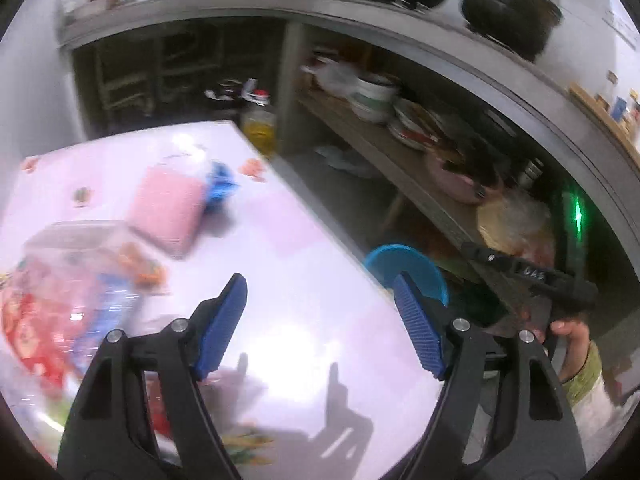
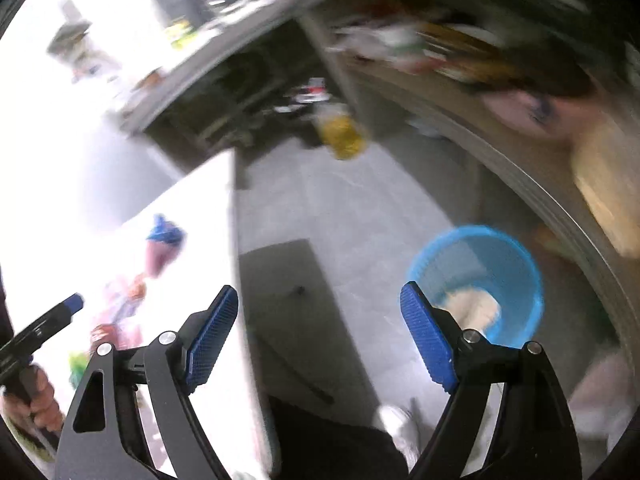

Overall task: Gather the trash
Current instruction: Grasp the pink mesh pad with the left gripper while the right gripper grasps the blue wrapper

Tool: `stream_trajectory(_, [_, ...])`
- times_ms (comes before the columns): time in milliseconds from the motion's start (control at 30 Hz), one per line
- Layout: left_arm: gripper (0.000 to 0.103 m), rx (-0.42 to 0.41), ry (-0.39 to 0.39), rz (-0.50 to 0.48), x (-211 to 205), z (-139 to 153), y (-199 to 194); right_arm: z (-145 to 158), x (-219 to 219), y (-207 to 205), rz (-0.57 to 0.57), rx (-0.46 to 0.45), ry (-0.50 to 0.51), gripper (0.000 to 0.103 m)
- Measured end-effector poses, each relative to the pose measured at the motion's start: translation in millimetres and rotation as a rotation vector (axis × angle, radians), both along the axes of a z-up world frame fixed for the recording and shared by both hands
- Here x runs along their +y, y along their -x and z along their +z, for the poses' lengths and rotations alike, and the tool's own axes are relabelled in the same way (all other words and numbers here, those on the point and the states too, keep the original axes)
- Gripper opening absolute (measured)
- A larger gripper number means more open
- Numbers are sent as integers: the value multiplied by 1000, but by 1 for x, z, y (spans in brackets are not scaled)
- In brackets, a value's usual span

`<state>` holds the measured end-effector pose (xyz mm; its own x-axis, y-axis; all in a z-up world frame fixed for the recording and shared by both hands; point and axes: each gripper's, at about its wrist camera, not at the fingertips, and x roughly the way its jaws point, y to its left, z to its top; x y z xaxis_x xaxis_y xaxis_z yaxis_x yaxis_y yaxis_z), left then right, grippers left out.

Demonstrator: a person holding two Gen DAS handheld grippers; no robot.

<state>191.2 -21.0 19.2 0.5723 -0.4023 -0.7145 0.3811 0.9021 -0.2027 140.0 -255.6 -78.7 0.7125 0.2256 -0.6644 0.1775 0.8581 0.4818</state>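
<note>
While both jaws stood wide and empty, the left hand-held gripper (image 1: pixel 316 320) hung over the surface (image 1: pixel 304 240); the right hand-held gripper (image 2: pixel 320 336) faced the blue bin (image 2: pixel 476 280) at two o'clock. Wrappers (image 1: pixel 72 300) lay at nine o'clock, apparently next for pickup.

Both wrist views tilt down from above, sharing table (image 1: pixel 312 240) edge and blue bin (image 2: pixel 476 276) (left nearer table).

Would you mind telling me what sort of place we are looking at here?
Most likely a home kitchen: a dark pot on a steel counter, stacked bowls on the shelf underneath, and a blue bin on the tiled floor.
</note>
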Motion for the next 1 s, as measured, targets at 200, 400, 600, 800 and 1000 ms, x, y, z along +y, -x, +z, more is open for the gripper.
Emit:
stream_trajectory(200, [72, 115, 80, 95, 60, 17, -37, 33, 61, -82, 249, -36, -153, 81])
stream_trajectory(400, [72, 397, 209, 201, 92, 2, -141, 35, 104, -175, 327, 32, -331, 78])
stream_trajectory(600, [72, 531, 201, 351, 94, -35, -228, 6, 139, -236, 283, 168, -386, 71])
stream_trajectory(800, [72, 571, -12, 392, 78, -63, -273, -25, 150, -255, 260, 271, -399, 58])
stream_trajectory(1000, [69, 622, -87, 385, 67, -87, -275, -44, 154, -253, 279, 316, -423, 30])
